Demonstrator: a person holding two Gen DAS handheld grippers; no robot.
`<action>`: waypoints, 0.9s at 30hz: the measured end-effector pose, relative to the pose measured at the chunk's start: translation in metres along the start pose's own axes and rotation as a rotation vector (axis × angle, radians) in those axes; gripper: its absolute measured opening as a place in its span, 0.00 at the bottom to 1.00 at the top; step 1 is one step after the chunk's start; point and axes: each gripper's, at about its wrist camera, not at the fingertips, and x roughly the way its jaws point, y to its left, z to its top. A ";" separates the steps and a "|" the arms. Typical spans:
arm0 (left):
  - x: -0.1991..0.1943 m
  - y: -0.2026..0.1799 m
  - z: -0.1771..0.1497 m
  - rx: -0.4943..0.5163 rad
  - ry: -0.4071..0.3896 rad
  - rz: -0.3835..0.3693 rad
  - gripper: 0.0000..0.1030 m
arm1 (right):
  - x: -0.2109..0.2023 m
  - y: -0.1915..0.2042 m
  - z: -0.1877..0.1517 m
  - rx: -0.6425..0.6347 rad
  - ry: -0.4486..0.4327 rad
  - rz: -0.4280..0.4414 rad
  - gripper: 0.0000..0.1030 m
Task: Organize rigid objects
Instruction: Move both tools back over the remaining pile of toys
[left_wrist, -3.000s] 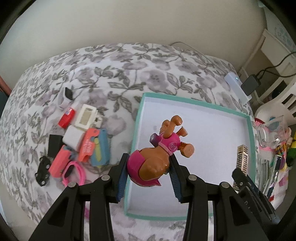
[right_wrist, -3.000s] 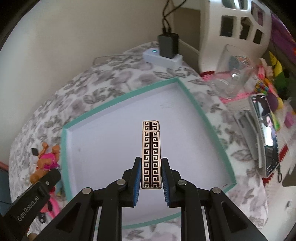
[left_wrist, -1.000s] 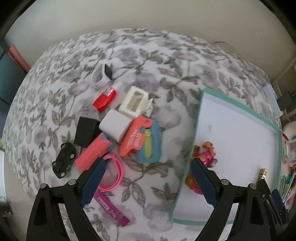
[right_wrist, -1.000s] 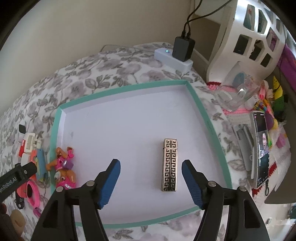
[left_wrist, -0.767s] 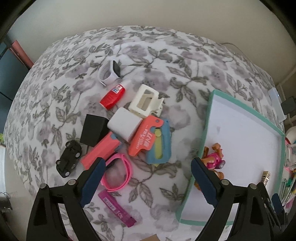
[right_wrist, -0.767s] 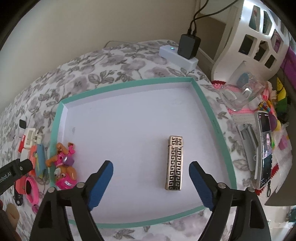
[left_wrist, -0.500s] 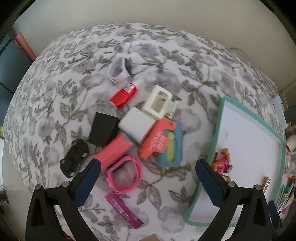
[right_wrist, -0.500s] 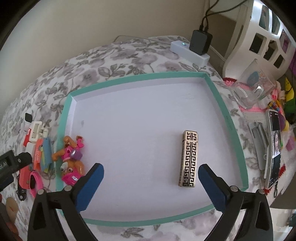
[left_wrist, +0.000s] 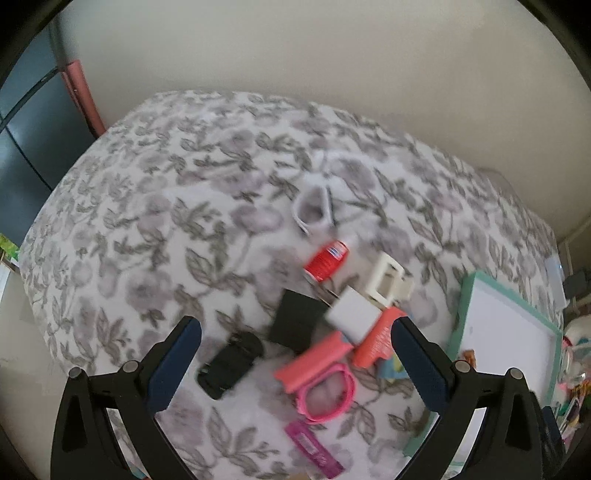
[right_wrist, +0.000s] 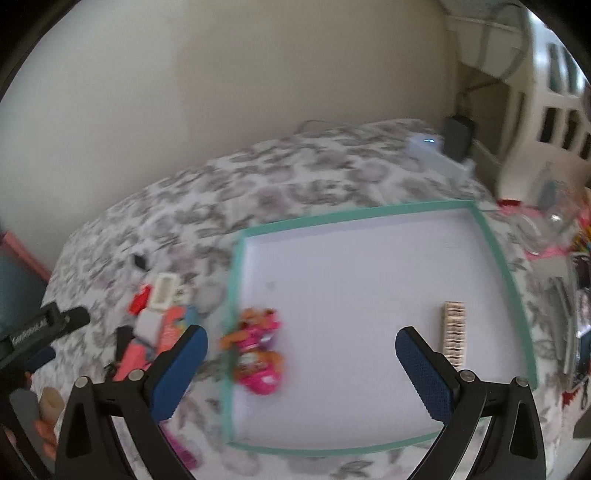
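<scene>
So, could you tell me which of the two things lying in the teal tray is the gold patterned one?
The slim gold lighter near the tray's right rim; the other, by the left rim, is a pink-and-orange toy figure.

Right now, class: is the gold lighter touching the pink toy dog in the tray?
Apart. The right wrist view shows bare tray floor between the lighter and the dog.

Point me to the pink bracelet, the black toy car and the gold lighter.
pink bracelet (left_wrist: 327, 393): left wrist view, on its near band.
black toy car (left_wrist: 229, 363): left wrist view, middle of its body.
gold lighter (right_wrist: 454, 334): right wrist view, middle of its patterned face, inside the tray.
</scene>
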 end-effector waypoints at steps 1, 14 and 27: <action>-0.003 0.007 0.001 -0.012 -0.015 0.008 1.00 | 0.001 0.009 -0.001 -0.008 0.013 0.038 1.00; -0.024 0.088 -0.005 -0.125 -0.125 0.079 1.00 | 0.004 0.099 -0.034 -0.255 0.037 0.134 1.00; 0.009 0.123 -0.026 -0.150 -0.032 0.103 1.00 | 0.015 0.123 -0.052 -0.328 0.059 0.178 1.00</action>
